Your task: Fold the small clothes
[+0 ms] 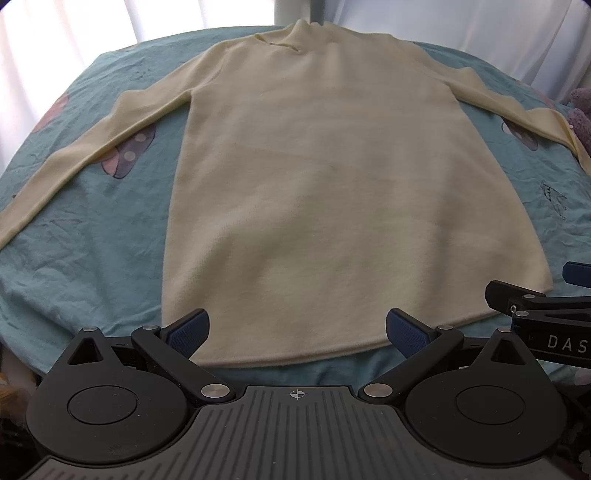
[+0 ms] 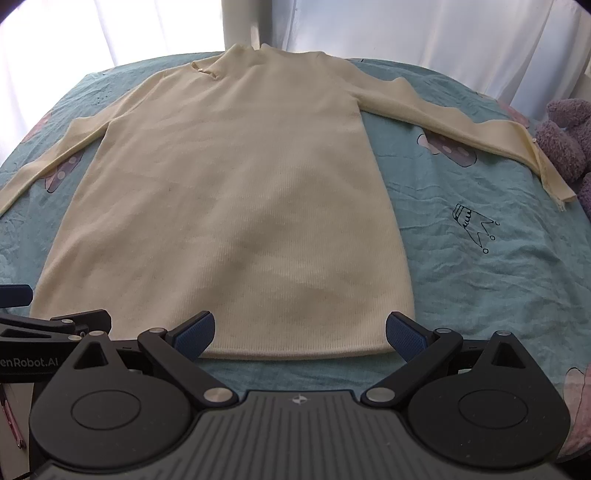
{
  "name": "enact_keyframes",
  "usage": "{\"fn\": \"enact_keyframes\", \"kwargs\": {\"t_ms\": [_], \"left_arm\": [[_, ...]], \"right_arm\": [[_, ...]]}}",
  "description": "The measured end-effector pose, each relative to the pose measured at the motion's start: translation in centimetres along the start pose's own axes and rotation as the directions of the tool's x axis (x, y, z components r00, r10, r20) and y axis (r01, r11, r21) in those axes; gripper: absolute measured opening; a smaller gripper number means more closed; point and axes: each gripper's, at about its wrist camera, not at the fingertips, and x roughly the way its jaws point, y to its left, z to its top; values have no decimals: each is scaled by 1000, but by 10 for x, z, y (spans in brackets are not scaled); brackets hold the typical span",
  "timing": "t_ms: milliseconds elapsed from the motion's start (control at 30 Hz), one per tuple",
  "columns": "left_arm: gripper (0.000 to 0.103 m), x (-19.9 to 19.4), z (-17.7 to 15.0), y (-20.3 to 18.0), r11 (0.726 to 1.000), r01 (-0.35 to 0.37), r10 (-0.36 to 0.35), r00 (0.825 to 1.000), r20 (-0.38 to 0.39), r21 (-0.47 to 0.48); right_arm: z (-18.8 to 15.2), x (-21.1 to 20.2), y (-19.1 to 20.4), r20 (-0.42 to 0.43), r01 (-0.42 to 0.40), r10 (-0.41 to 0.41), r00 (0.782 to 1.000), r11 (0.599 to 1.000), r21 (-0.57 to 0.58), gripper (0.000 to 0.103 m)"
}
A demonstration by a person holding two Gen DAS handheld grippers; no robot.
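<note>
Only the right view is showing a purple plush (image 2: 565, 140) beside the sweater (image 2: 236, 206); both grippers' (image 1: 297, 328) (image 2: 300, 332) jaws are gaping wide, empty, over its hem.

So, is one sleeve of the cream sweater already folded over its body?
No, both sleeves of the cream sweater lie spread out to the sides on the blue sheet.

You face a bed (image 2: 480, 280) under a teal sheet (image 1: 92, 240) printed with mushrooms and crowns. White curtains (image 2: 424, 33) behind it glow with daylight. A purple plush toy (image 2: 565, 133) sits at the right edge.
</note>
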Motion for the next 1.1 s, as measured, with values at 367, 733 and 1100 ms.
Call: {"fn": "enact_keyframes", "kwargs": {"t_ms": [367, 733, 1100], "left_arm": [[103, 1, 1, 0, 1000, 13, -13, 1000, -2, 6], [103, 3, 5, 0, 1000, 27, -27, 999, -19, -3], [103, 5, 6, -1, 1000, 26, -26, 999, -26, -5]], "right_arm": [[2, 2, 0, -4, -4, 4, 1000, 1000, 0, 99], [4, 4, 0, -10, -6, 6, 1000, 1000, 3, 99], [5, 5, 0, -13, -7, 7, 1000, 1000, 4, 99]]}}
